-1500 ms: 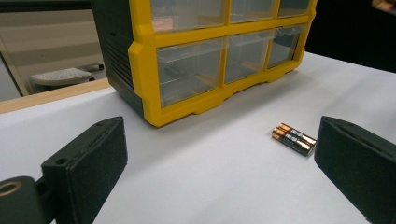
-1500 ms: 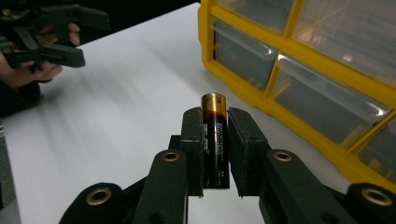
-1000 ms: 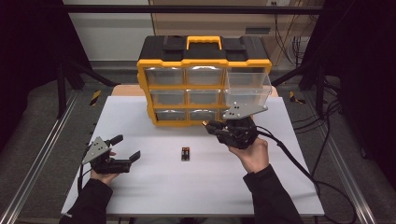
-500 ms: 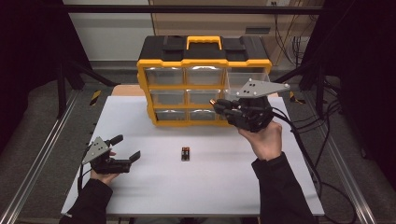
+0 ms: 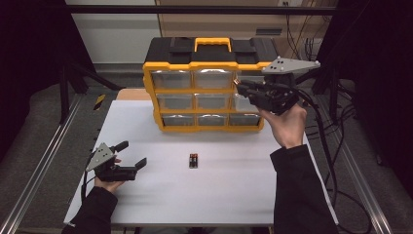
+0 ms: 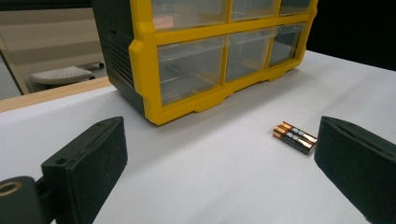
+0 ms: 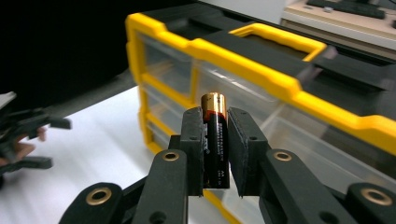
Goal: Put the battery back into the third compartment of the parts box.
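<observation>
High view, left to right: the left gripper (image 5: pixel 130 155) rests near the desk's (image 5: pixel 234 195) front left corner, jaws apart with nothing between them. Two batteries (image 5: pixel 193 160) lie side by side mid-desk. A yellow drawer cabinet (image 5: pixel 204 92) stands at the back edge. Before its right drawers, the right gripper (image 5: pixel 239 87) is raised, jaws clamped on a battery (image 7: pixel 215 140).

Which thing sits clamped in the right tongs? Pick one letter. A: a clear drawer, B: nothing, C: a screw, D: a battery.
D: in the right gripper view the right tongs are shut on a battery, copper end up, in front of the yellow organizer.
</observation>
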`<state>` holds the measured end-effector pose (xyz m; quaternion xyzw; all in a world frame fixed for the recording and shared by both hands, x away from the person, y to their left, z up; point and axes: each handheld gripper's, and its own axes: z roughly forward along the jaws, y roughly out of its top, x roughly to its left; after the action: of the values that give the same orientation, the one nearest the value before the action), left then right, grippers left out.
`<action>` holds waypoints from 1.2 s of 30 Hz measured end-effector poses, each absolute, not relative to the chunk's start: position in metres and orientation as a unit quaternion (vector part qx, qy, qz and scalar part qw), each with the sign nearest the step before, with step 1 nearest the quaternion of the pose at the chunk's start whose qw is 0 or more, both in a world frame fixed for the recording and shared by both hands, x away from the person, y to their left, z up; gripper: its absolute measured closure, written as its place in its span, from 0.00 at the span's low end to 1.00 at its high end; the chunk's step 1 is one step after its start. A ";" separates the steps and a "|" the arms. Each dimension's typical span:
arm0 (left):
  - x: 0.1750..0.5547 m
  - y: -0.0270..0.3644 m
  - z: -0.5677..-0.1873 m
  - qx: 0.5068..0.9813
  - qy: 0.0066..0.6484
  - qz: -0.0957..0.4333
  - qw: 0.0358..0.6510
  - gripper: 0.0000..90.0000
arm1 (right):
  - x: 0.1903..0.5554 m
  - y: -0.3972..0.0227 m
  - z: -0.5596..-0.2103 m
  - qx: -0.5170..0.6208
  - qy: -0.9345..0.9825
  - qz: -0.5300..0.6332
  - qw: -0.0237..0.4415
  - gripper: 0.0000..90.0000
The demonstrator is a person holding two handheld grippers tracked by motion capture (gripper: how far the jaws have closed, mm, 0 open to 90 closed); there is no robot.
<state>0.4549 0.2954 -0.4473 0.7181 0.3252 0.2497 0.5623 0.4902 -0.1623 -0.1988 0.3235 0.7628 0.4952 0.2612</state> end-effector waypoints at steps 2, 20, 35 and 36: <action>0.455 0.296 -0.447 0.717 0.326 0.250 0.563 0.02 | 0.496 -0.165 -0.197 0.333 0.760 0.492 0.265 0.86; 0.455 0.296 -0.447 0.717 0.326 0.250 0.563 0.02 | 0.531 -0.174 -0.203 0.392 0.762 0.427 0.288 0.86; 0.455 0.296 -0.447 0.717 0.325 0.250 0.563 0.02 | 0.541 -0.175 -0.223 0.419 0.775 0.379 0.283 0.85; 0.455 0.296 -0.447 0.717 0.325 0.250 0.563 0.02 | 0.542 -0.175 -0.223 0.423 0.773 0.381 0.278 0.85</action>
<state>0.4549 0.2961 -0.4472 0.7173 0.3254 0.2502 0.5630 0.5416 -0.1753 -0.2233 0.4231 0.7734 0.3813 0.2783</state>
